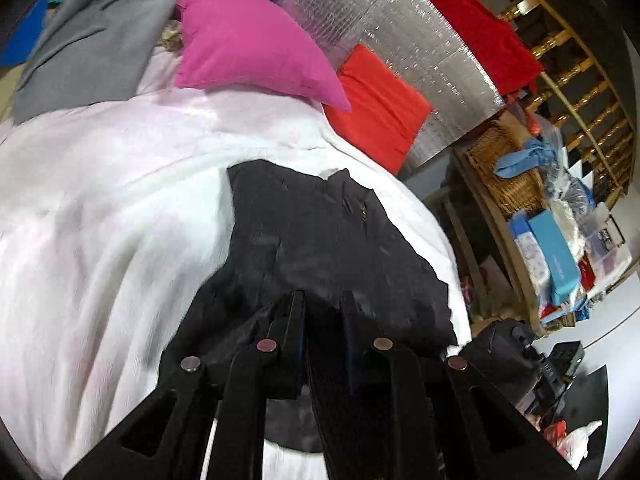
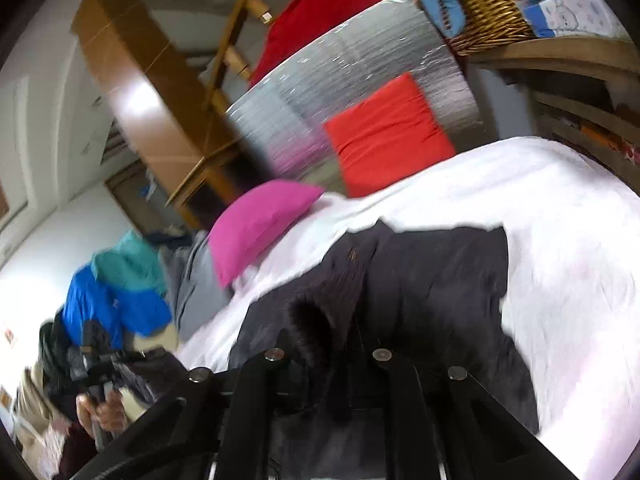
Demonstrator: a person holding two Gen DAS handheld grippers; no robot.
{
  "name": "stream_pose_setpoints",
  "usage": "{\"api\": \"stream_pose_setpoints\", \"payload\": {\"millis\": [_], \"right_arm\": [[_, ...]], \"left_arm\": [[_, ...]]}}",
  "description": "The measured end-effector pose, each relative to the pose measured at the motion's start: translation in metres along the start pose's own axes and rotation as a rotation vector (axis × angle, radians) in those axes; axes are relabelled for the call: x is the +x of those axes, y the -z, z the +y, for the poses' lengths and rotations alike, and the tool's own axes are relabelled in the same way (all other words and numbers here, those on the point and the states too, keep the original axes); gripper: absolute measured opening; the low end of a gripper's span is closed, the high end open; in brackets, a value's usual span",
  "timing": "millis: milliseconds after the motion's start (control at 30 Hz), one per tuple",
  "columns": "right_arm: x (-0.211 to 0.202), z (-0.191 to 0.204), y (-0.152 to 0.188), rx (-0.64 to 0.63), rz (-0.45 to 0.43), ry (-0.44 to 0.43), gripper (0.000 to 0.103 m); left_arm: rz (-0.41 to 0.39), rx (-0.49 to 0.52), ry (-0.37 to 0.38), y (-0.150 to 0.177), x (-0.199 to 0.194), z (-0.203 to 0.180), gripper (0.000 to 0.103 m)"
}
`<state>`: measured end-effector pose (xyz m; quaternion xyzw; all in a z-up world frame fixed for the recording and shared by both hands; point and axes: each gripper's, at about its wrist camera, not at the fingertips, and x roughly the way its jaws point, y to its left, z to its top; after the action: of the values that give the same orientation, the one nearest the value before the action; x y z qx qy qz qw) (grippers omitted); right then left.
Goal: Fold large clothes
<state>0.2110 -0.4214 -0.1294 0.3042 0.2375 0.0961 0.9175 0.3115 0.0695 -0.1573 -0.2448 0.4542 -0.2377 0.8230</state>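
A large black garment [image 1: 320, 232] lies spread on the white bed cover [image 1: 100, 220]; it also shows in the right wrist view [image 2: 440, 280]. My left gripper [image 1: 322, 300] sits at the garment's near edge with black cloth between its fingers, pinched and lifted. My right gripper [image 2: 332, 344] is shut on a bunched fold of the same garment, which hides its fingertips. The left gripper [image 2: 96, 360] and the hand holding it show at the lower left of the right wrist view.
A pink pillow [image 1: 248, 40] and an orange-red cushion [image 1: 380, 108] lie at the bed's head against a silver foil panel [image 1: 400, 40]. A grey garment [image 1: 92, 40] and blue clothes [image 2: 116, 300] are piled on the far side. Cluttered shelves with a wicker basket [image 1: 508, 168] stand beside the bed.
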Motion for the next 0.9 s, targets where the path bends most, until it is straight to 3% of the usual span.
{"api": "stream_pose_setpoints", "payload": {"millis": [167,267,367,433,467,500,533,600,667,833,900], "right_arm": [[0.064,-0.035,-0.033,0.013,0.068,0.081,0.013],[0.096,-0.073,-0.027,0.08,0.116,0.125,0.013],[0.108,-0.11,-0.016,0.212,0.111,0.092,0.015],[0.106,-0.128,-0.01,0.309,0.097,0.042,0.032],[0.102,-0.131,-0.009,0.325,0.091,0.049,0.053],[0.096,-0.133,-0.011,0.336,0.085,0.072,0.079],[0.09,-0.135,-0.013,0.337,0.065,0.073,0.083],[0.076,-0.136,-0.016,0.324,0.018,0.028,0.083],[0.072,-0.136,-0.019,0.292,0.026,0.031,0.083],[0.098,-0.134,-0.013,0.229,0.169,0.046,0.083],[0.117,-0.123,-0.005,0.155,0.27,0.087,0.083]], "left_arm": [[0.042,0.001,-0.073,-0.046,0.073,0.004,0.016],[0.058,-0.064,-0.089,-0.046,0.104,0.024,0.016],[0.029,-0.158,-0.045,-0.036,0.118,0.049,0.016],[-0.016,-0.214,0.011,-0.028,0.116,0.06,0.016],[-0.036,-0.231,0.026,-0.025,0.114,0.063,0.016],[-0.045,-0.239,0.026,-0.022,0.114,0.065,0.016],[-0.046,-0.238,0.021,-0.022,0.114,0.064,0.016],[-0.051,-0.219,0.007,-0.023,0.112,0.06,0.017],[-0.061,-0.194,-0.008,-0.023,0.112,0.054,0.017],[-0.049,-0.22,0.014,-0.028,0.117,0.057,0.018],[-0.031,-0.255,0.041,-0.03,0.116,0.064,0.023]]}}
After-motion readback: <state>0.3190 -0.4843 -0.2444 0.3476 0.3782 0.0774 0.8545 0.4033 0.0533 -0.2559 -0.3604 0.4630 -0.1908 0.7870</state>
